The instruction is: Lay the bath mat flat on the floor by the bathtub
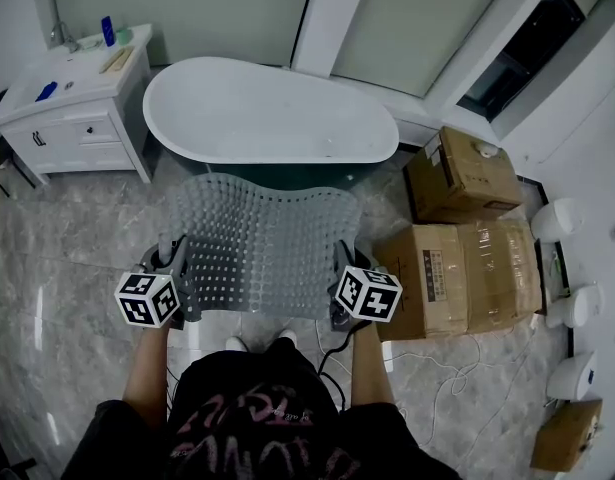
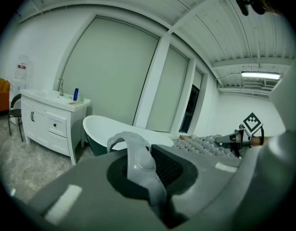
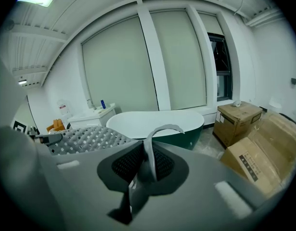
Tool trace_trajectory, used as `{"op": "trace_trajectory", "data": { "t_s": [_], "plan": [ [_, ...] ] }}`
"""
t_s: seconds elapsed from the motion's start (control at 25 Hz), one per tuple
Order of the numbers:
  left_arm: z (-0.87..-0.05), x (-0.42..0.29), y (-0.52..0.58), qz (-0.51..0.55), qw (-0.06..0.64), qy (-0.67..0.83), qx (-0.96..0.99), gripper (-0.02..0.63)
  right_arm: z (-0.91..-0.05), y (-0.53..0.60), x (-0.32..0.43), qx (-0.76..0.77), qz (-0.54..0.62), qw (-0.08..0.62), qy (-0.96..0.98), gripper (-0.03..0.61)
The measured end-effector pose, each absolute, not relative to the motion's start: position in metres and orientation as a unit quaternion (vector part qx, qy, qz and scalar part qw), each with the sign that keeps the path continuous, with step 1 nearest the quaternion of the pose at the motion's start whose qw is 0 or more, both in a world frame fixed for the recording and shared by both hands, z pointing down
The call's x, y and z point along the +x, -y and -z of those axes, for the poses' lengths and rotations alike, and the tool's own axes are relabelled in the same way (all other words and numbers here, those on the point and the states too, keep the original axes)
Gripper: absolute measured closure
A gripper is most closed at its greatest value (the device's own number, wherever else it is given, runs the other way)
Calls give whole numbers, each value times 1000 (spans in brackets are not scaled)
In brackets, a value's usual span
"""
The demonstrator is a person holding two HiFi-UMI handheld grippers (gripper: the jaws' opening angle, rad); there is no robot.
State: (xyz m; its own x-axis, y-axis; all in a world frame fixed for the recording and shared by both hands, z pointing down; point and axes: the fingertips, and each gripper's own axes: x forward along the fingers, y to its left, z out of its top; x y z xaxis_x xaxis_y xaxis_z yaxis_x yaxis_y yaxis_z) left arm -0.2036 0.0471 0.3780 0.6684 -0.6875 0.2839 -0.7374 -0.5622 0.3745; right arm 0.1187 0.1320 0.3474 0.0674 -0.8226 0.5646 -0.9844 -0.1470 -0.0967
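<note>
The grey perforated bath mat (image 1: 262, 243) hangs spread out between my two grippers, in the air in front of the white bathtub (image 1: 267, 108). My left gripper (image 1: 175, 266) is shut on the mat's near left corner, and a curled fold of mat (image 2: 138, 160) sticks up between its jaws. The right gripper (image 1: 345, 273) is shut on the near right corner, where the pinched mat edge (image 3: 155, 143) stands up from its jaws. The mat's far edge sags toward the tub. Its surface (image 3: 85, 138) stretches leftward in the right gripper view.
A white vanity cabinet (image 1: 77, 108) stands left of the tub. Cardboard boxes (image 1: 462, 178) (image 1: 467, 278) sit on the marble floor (image 1: 77, 238) at the right, with white cable (image 1: 437, 368) and white rolls (image 1: 562, 218) beyond. My feet (image 1: 257, 343) stand just under the mat.
</note>
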Motion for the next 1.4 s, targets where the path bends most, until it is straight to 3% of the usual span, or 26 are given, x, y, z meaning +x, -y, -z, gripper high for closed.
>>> {"op": "trace_trajectory", "data": {
  "t_s": [1.4],
  "plan": [
    [-411,-172,-23,-98,267,402,870,594,-387,-93,148,696,-299,171,630,520]
  ]
}}
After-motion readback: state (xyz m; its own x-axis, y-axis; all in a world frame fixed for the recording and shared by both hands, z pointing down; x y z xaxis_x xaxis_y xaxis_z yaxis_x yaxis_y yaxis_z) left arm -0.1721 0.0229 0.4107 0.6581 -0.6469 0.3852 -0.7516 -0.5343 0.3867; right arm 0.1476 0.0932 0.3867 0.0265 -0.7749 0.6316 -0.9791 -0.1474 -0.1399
